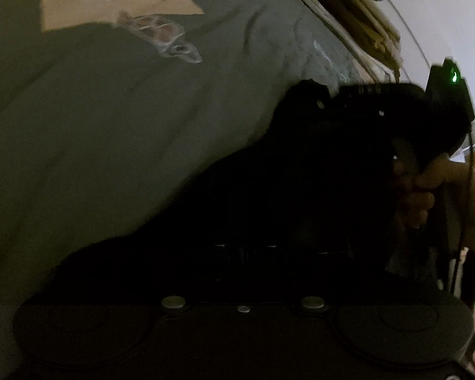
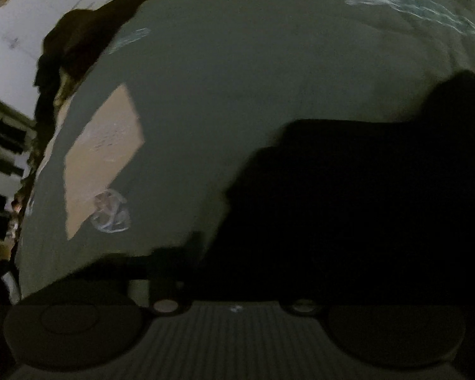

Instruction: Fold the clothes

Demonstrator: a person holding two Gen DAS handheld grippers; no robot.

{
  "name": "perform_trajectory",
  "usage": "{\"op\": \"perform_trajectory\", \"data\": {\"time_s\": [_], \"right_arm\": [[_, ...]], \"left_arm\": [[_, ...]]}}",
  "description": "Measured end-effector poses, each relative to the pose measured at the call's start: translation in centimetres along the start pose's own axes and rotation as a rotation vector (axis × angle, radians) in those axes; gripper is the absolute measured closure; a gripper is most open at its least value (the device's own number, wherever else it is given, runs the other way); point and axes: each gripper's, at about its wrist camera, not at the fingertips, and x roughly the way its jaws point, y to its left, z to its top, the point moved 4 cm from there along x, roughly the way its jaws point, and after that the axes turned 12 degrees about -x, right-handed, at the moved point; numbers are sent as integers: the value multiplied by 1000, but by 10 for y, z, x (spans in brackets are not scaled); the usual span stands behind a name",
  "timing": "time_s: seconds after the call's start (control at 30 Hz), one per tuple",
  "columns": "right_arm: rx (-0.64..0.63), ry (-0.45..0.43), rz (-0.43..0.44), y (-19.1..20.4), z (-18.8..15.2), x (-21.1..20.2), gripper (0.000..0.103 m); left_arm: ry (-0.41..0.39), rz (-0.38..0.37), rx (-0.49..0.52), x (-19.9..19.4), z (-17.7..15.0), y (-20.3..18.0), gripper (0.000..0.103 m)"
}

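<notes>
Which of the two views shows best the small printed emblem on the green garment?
The left wrist view: the emblem is larger and less smeared there. The right wrist view shows it too, smaller and blurrier.

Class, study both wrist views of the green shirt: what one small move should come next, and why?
Probably pause and lift both hand-held grippers slightly for a clearer view. The green shirt fills both pictures, with a printed design beside a tan patch, but the fingers are lost in dark shadow, so no grip on the cloth can be confirmed.
</notes>
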Motion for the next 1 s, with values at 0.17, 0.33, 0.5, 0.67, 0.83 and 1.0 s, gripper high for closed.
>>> {"op": "perform_trajectory", "data": {"time_s": [0.17,0.33,0.5,0.67,0.83,1.0], "right_arm": [[-32,-20,-42,14,-7,-14,66],[-202,-71,-109,67,-21,-48,16],[-144,-139,-184,75,-52,-99,13],[-46,-177,-238,70,-97,-146,9],[31,-184,-310,66,-157,-187,8],[70,-186,-386,65,-212,-225,8]], "left_arm": [[-2,75,122,-20,-2,-23,82],[-140,177,389,-65,-20,-65,16],[-134,225,420,-79,-25,-85,16],[-123,262,467,-91,-39,-96,16],[-108,250,518,-108,-63,-119,14],[-107,228,594,-121,-93,-144,13]]}}
